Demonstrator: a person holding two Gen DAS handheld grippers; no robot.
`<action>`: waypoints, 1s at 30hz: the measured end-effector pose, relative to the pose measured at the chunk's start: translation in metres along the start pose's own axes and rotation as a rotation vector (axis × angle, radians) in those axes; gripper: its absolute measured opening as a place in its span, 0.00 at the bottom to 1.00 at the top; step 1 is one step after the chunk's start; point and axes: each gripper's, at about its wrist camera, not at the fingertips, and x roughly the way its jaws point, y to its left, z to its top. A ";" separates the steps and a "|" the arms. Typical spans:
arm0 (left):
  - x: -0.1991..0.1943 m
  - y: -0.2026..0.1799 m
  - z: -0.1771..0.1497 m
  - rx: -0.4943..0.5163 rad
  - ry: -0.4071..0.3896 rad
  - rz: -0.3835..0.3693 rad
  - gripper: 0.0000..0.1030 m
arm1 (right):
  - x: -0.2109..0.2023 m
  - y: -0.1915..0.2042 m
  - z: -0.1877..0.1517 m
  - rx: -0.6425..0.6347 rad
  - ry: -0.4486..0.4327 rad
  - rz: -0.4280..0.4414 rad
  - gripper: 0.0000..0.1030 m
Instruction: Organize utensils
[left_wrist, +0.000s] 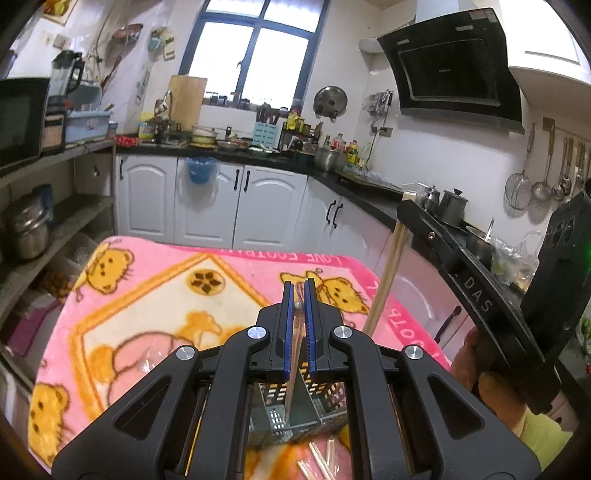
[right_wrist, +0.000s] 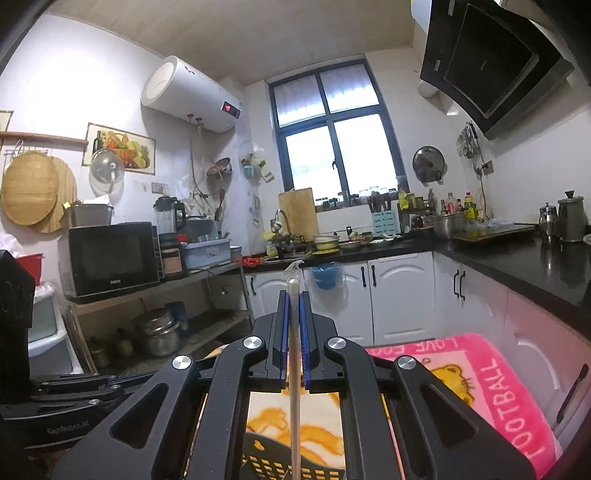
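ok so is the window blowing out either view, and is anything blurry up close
Left wrist view: window panes blown white, chopstick in the left gripper soft. Right wrist view: window bright, upper panes keep detail; wrapped chopsticks in the right gripper blurred.

Left wrist view: you look along the left gripper, tilted down, close over the pink blanket.
Right wrist view: you look along the right gripper, aimed more level at the window.
Shared: window, counter, blanket, black basket.
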 end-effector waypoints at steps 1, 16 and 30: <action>0.001 0.001 -0.003 -0.004 0.002 -0.001 0.03 | 0.000 -0.001 -0.002 0.001 0.000 -0.003 0.06; 0.007 0.004 -0.021 0.009 0.018 0.026 0.03 | -0.014 -0.014 -0.023 0.043 0.047 0.004 0.31; 0.007 0.012 -0.033 -0.014 0.055 0.055 0.24 | -0.050 -0.033 -0.034 0.044 0.159 -0.060 0.46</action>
